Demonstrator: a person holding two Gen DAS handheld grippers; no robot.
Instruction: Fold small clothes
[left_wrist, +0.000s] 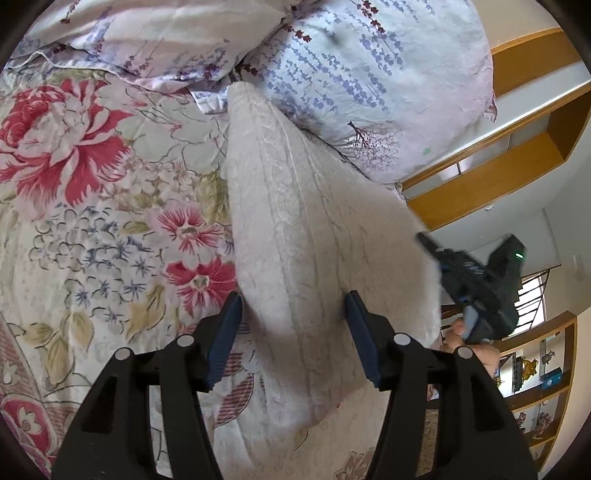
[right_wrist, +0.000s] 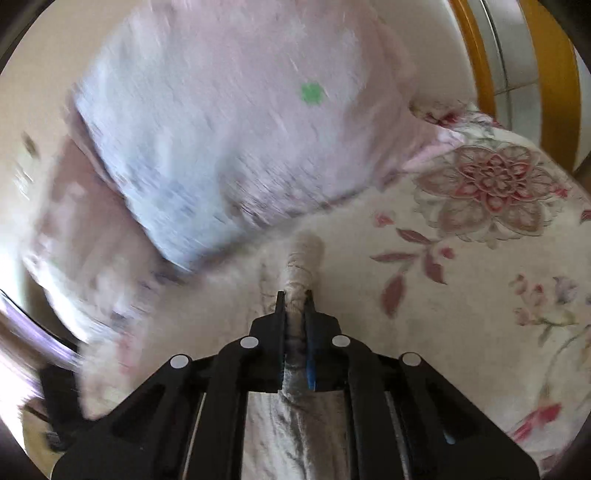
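The left gripper (left_wrist: 293, 310) stands about half open, its blue pads astride a cream knitted garment (left_wrist: 306, 229) without pressing it. The garment stretches from 12 o'clock over the floral bedspread (left_wrist: 92, 206) down past the jaws, its right edge lifted toward 3 o'clock. There the right gripper (right_wrist: 294, 295) is clamped tight on a bunched fold of it; the lilac pillow (right_wrist: 229, 129) behind looks blurred.

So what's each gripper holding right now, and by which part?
The right gripper is shut on a bunched edge of the cream cloth. The left gripper is open: the cloth lies between its fingers but is not pinched.
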